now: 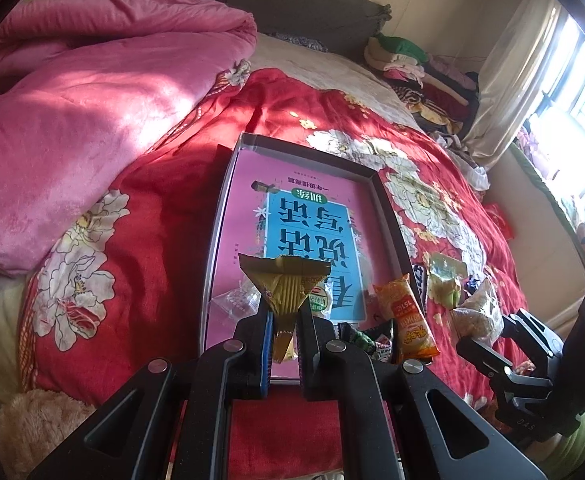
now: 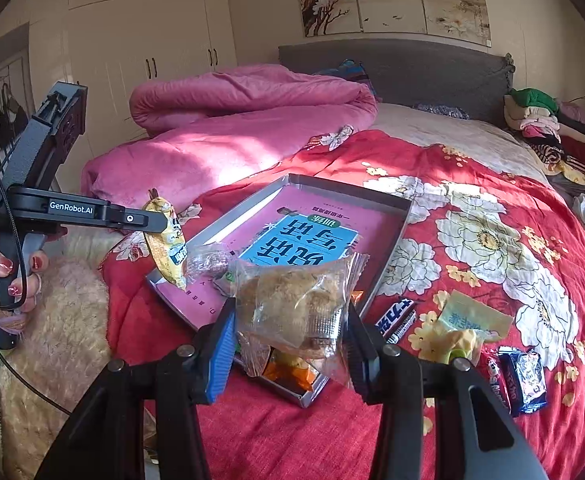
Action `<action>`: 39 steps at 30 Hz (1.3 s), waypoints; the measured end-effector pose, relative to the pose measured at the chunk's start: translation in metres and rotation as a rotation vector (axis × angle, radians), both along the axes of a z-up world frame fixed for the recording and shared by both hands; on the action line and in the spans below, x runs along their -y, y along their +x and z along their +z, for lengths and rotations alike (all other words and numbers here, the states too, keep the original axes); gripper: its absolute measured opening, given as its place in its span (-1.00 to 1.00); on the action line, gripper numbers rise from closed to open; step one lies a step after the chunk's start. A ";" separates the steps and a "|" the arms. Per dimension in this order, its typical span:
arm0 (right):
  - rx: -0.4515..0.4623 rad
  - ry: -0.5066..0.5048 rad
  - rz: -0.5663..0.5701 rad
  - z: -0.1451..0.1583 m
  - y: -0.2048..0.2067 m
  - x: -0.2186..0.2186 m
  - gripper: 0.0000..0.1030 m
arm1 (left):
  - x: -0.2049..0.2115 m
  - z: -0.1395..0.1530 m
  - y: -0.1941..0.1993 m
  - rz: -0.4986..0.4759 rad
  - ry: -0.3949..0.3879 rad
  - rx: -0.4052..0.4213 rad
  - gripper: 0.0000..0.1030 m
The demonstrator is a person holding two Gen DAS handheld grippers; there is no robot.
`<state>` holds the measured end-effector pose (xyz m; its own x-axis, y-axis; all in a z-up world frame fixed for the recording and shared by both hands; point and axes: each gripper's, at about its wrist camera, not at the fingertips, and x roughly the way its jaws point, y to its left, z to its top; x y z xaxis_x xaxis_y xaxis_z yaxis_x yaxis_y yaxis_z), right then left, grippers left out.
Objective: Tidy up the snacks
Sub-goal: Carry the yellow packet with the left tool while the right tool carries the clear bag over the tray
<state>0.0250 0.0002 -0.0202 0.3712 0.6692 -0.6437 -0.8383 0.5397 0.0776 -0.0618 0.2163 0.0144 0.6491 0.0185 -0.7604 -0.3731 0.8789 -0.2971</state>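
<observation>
The left claw [image 1: 283,322] is pinching a yellow crinkled snack packet [image 1: 286,286] by its end, jaws nearly together, hanging it over the near end of the shallow grey cardboard box lid [image 2: 402,222] lying on the red flowered bedspread [image 2: 492,200]. The right claw [image 2: 290,334] is gripping a clear-wrapped brownish pastry [image 2: 292,296] at medium width, also above that lid's near end (a pink and blue book [image 2: 304,236] is lying inside). An orange snack packet [image 1: 406,320] is leaning on the rim; other wrappers are lying on the bedspread beside it.

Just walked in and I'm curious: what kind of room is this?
A bedroom, most likely: a bed with a red floral bedspread, a rumpled pink quilt, and cream wardrobe doors.
</observation>
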 end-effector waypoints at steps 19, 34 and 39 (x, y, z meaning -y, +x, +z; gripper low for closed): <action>-0.003 -0.018 0.033 -0.006 -0.002 -0.024 -0.06 | 0.011 -0.023 0.015 -0.036 0.013 -0.048 -0.81; -0.008 -0.061 0.092 -0.020 -0.010 -0.048 -0.05 | 0.004 -0.031 0.021 -0.040 -0.011 -0.030 -0.81; -0.009 -0.075 0.109 -0.025 -0.012 -0.054 -0.05 | 0.003 -0.033 0.023 -0.043 -0.013 -0.028 -0.81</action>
